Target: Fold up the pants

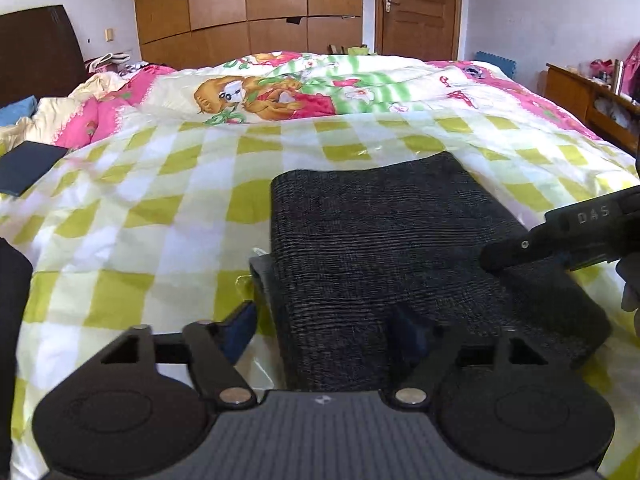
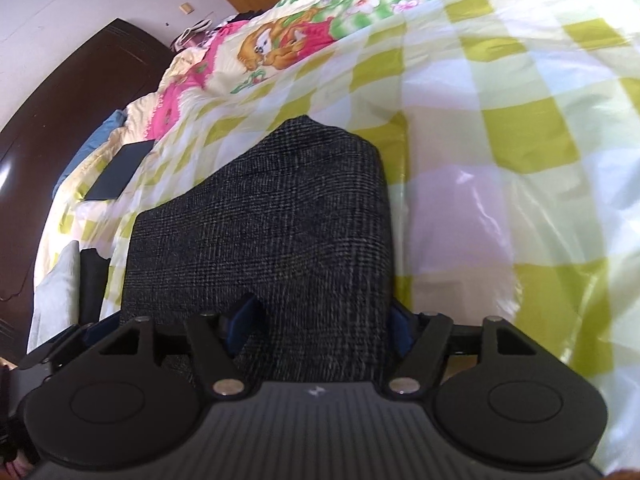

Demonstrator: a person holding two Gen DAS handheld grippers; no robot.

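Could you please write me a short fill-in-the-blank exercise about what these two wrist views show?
1. The folded pants lie on a cover checked in white and ____.
2. The jaws of the left gripper stand ____, not pressing the cloth.
3. The door at the far wall is made of ____.
4. Left of the pants, a flat dark ____ lies on the bed.

Missing words: green; open; wood; book

Dark grey checked pants (image 1: 384,240), folded flat on the chequered bedcover (image 1: 160,216)
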